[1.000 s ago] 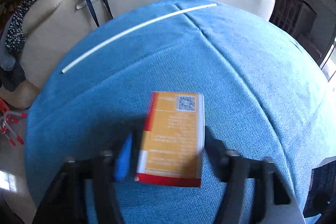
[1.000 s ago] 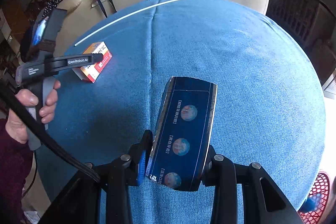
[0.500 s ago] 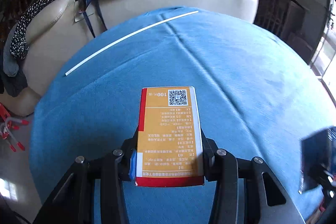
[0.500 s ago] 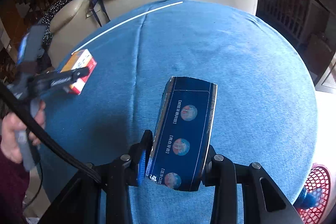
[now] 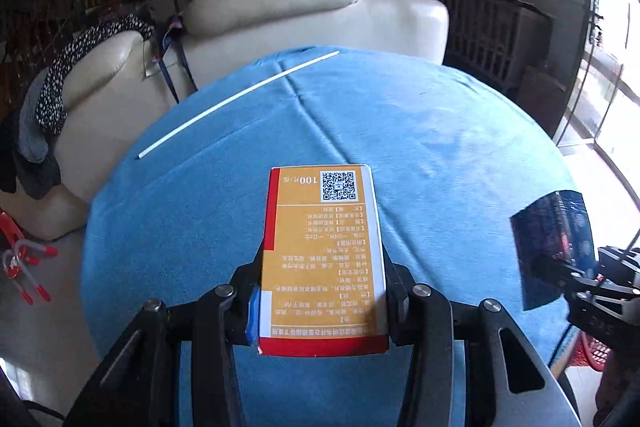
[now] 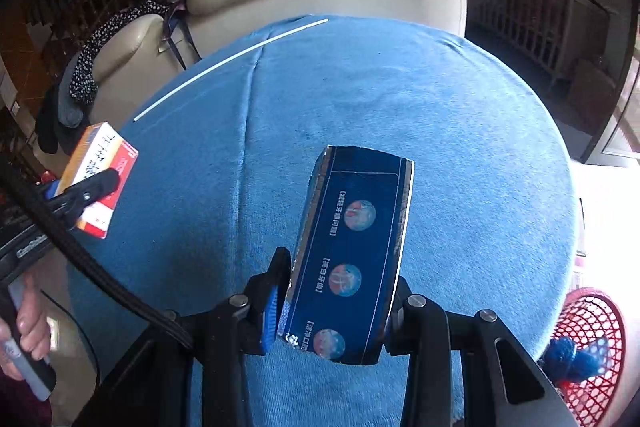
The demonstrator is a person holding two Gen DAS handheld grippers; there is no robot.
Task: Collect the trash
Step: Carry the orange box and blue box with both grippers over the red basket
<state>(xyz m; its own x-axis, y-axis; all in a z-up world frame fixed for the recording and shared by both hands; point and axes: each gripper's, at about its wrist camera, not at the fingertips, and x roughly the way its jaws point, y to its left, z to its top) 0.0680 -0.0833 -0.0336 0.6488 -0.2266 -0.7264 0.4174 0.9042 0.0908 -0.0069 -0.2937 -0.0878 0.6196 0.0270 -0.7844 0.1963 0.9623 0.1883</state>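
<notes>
The left gripper (image 5: 322, 301) clamps an orange box (image 5: 322, 255) above the near left part of the blue table (image 5: 440, 147). The right gripper (image 6: 334, 311) grips a dark blue carton (image 6: 352, 259) above the table's near edge, with a red basket (image 6: 592, 339) beyond the table's right rim.

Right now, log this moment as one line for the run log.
left tool: shut on orange box | right tool: shut on blue box | white stick: on blue tablecloth | red basket: beside table
</notes>
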